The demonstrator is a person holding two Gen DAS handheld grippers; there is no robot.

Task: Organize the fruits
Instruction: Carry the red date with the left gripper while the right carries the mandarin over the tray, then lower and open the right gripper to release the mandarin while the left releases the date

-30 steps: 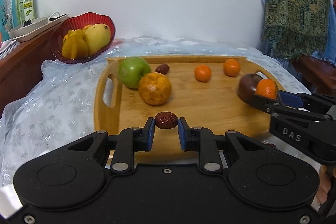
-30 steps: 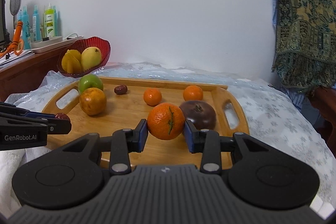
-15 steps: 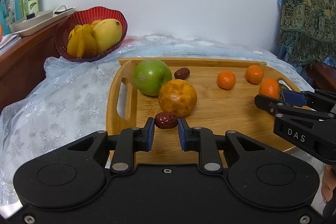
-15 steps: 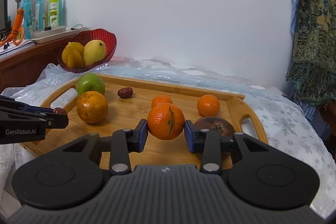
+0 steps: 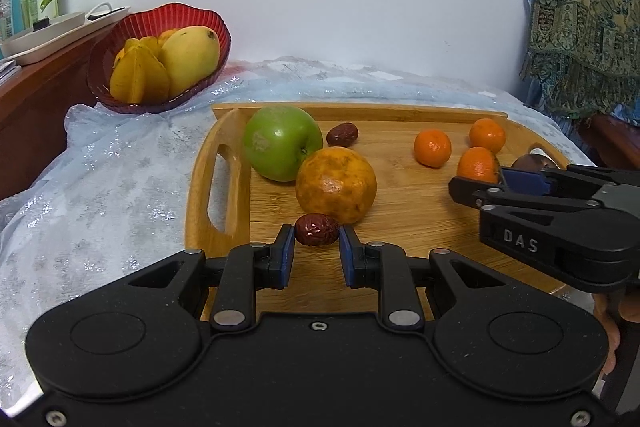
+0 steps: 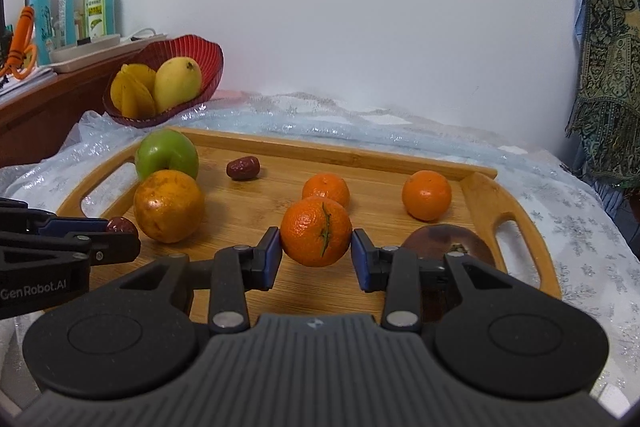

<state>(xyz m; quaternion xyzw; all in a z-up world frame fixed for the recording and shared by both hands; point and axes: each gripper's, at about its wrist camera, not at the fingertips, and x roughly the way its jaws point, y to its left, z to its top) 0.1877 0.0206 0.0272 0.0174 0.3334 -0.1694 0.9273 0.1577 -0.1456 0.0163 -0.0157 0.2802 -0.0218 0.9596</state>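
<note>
Left gripper clamped on a small red date, blue fingers pressed to either end, held above the near edge of the wooden tray. Right gripper closed on a mandarin — pads snug against both sides, lifted over the tray's near half. On the tray: big orange at about 12 o'clock from the held date, green apple touching it at 10 o'clock, a second date just beyond. Two more mandarins toward 1 o'clock of the right gripper; a dark purple fruit partly hidden behind its right finger. Off the tray at 10 o'clock — red bowl on the table's cloth, with mango and starfruit inside.
</note>
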